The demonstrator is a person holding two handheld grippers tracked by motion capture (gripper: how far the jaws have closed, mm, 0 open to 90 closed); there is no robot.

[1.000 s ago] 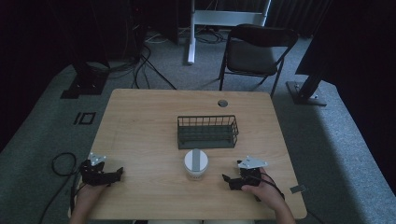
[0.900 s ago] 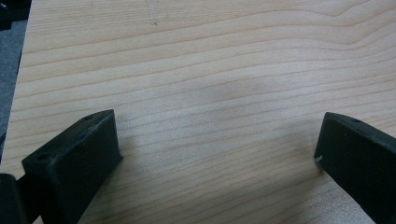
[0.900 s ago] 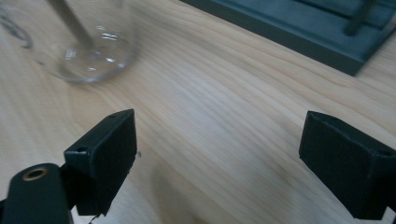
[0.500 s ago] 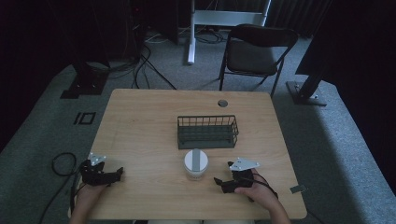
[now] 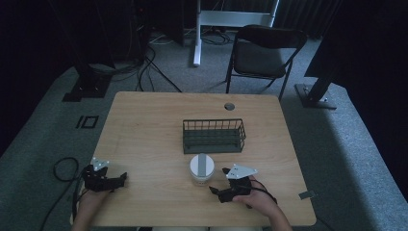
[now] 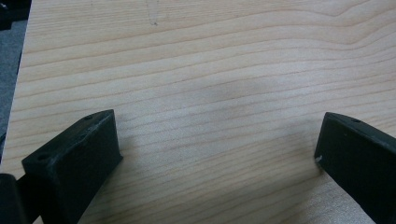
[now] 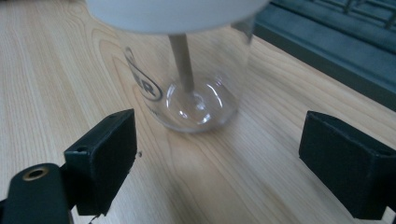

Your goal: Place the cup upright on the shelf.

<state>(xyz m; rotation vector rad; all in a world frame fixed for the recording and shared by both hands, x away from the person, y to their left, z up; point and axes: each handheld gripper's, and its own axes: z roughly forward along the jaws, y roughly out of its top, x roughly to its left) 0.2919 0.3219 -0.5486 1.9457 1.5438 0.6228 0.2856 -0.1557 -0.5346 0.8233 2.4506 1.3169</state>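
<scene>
So the jar stands upright near the front middle of the wooden table, long axis straight up; clear smooth round body with a white lid, and a thin tan stick stands inside it, reaching the base; dark wire basket sits just behind it; right gripper sits just beside the jar, pointing at it, jaws spread wide with the jar ahead of them, not touching; left gripper rests well apart at the table's left front, jaws wide apart over bare wood grain
</scene>
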